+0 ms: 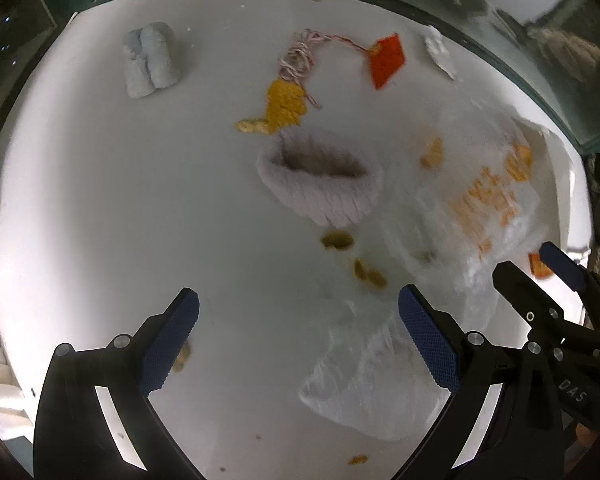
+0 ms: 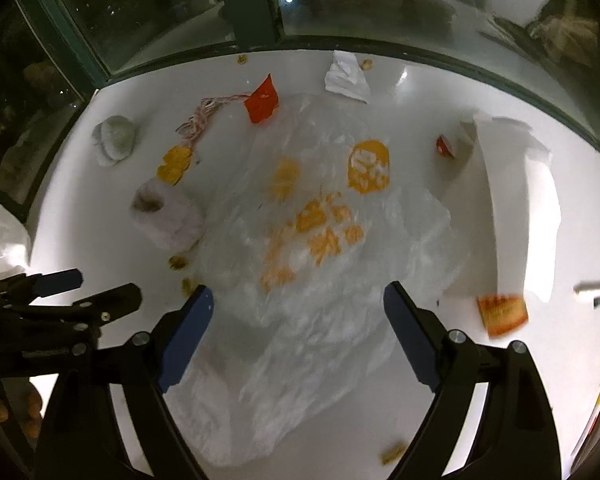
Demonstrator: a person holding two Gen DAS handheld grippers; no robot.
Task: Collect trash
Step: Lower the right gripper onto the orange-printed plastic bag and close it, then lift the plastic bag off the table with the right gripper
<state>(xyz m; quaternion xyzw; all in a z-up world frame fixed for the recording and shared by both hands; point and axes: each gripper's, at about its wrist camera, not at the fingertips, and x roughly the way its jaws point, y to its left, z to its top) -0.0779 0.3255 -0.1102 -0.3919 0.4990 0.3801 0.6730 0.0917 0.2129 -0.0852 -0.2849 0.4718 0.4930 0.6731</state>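
A clear plastic bag (image 2: 312,264) with orange print lies flat on the white table (image 2: 420,92); it also shows in the left wrist view (image 1: 472,216). My right gripper (image 2: 298,312) is open, its jaws straddling the bag's near part. My left gripper (image 1: 298,312) is open above the table, just left of the bag's corner. Trash lies about: peel bits (image 1: 336,240), an orange crocheted piece (image 1: 286,106), a red tag on string (image 1: 386,60), crumpled white paper (image 2: 346,78), an orange wrapper (image 2: 502,312).
A pale knitted cup (image 1: 324,178) lies on its side beside the bag. A grey-blue knitted item (image 1: 150,58) sits far left. A white paper sheet (image 2: 508,184) lies at right. A dark window frame (image 2: 260,12) bounds the table's far edge.
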